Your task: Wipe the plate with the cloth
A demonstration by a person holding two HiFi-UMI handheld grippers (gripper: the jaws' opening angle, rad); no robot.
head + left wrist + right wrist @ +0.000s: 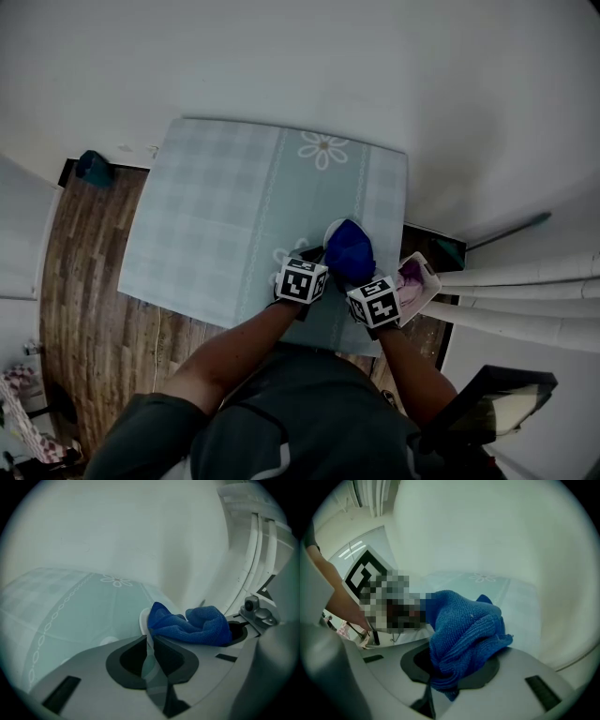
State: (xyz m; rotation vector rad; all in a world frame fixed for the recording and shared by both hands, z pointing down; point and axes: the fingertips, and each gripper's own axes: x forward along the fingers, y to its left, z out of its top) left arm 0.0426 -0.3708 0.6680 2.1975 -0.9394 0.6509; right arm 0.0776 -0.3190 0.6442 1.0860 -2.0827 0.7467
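Left gripper view: my left claw (151, 644) pinches plate (142, 620) rim, likely steadying it; right claw (440, 670) clamps cloth (464, 625) for wiping.

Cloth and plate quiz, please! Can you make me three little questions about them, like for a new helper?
1. True or false: the left tongs are shut on the rim of the plate.
2. What do the right tongs hold? A: a sponge. B: the cloth. C: a spoon.
3. Fill the gap: the cloth is coloured ____.

Key: 1 true. 2 B. 3 blue.
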